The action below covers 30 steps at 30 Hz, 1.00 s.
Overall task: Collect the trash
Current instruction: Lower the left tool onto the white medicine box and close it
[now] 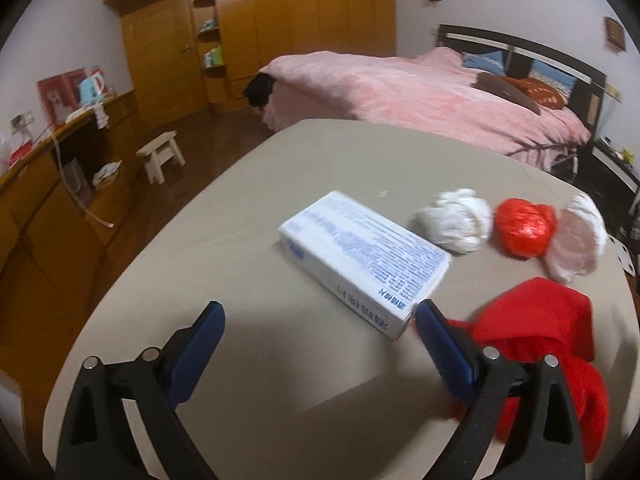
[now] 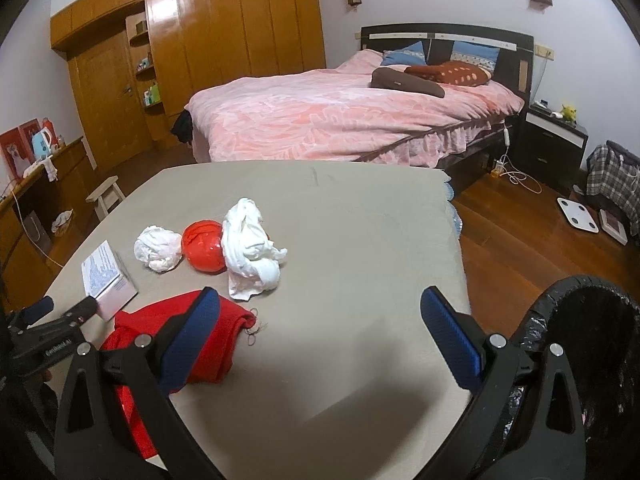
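On the beige table (image 1: 224,264) lie a white printed box (image 1: 364,256), a crumpled white tissue ball (image 1: 456,220), a red plastic ball of wrap (image 1: 524,222), a white crumpled cloth or bag (image 1: 576,236) and a red cloth (image 1: 536,328). My left gripper (image 1: 320,316) is open and empty, just short of the box's near corner. My right gripper (image 2: 320,304) is open and empty above the table's near part; the red cloth (image 2: 224,316) lies under its left finger. The box (image 2: 104,276), tissue ball (image 2: 158,254), red ball (image 2: 204,250) and white cloth (image 2: 250,252) lie ahead of it to the left.
A black-lined trash bin (image 2: 580,360) stands at the table's right edge. Behind the table is a pink bed (image 2: 340,116). A wooden wardrobe (image 2: 192,52), sideboard (image 1: 52,184) and small stool (image 1: 160,156) are on the left. A scale (image 2: 578,214) lies on the wood floor at right.
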Available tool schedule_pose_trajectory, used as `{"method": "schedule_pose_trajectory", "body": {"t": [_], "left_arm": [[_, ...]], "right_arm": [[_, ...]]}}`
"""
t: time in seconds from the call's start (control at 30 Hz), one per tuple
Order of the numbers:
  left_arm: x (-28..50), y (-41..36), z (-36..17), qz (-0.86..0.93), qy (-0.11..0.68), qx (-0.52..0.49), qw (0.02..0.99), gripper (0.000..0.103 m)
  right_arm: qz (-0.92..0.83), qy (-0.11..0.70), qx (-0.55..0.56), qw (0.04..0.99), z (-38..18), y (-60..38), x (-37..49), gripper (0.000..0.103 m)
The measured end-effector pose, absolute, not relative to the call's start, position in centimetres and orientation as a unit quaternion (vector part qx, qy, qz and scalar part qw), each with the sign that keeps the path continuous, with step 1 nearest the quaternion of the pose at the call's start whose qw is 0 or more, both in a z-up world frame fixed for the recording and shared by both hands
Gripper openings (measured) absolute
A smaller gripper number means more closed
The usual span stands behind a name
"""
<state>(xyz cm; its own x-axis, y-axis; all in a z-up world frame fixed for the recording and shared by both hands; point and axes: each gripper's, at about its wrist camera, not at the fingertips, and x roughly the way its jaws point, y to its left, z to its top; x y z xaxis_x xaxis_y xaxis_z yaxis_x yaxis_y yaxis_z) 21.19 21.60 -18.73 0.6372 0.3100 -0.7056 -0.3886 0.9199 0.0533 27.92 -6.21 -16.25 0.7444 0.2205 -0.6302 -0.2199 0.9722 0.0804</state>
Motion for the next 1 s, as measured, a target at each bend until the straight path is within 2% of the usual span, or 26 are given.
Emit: {"method": "schedule_pose_trajectory", "body": {"t": [0.5, 0.67, 1.0], "left_arm": [[24.1, 20.0, -18.2, 0.171, 0.361, -0.079, 0.913, 0.094], [26.1, 20.6, -19.4, 0.184, 0.394, -0.084, 0.897, 0.094], [23.4, 23.4, -19.9, 0.193, 0.406, -0.115, 0.886, 0.094]], "right_arm": [[0.116, 0.341, -0.011, 0.933, -17.1, -5.3, 29.1, 0.098], [0.122, 0.34, -0.023, 0.932, -17.3, -4.8, 29.2, 0.098], [0.126, 0.342, -0.023, 0.931, -17.6, -4.4, 29.7, 0.098]]}}
